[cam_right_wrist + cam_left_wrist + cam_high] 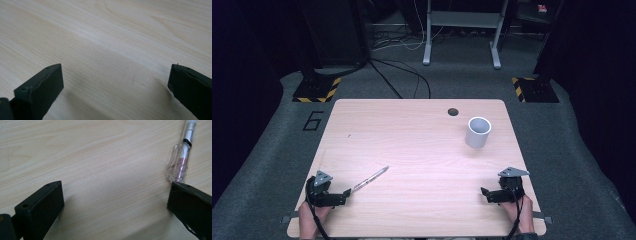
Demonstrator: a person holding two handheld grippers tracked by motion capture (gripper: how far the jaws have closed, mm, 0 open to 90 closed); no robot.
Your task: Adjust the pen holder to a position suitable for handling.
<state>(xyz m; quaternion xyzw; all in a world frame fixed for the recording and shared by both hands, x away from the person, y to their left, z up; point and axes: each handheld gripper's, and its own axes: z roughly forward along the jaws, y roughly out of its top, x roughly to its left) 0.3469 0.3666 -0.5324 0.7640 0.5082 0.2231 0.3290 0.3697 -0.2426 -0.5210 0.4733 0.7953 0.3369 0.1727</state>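
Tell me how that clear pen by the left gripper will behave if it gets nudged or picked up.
The pen is slim and round, lying flat on the table, so a sideways nudge would probably roll it, though its clip may stop it. Its glossy plastic barrel looks stiff, light and possibly slippery between the left gripper's open jaws.

The left gripper [346, 192] lies low at the near left, its 2 jaws spread wide, with a hand [309, 214] behind it. The right gripper [483, 191] mirrors it at the near right, jaws wide, apparently pointing inward.
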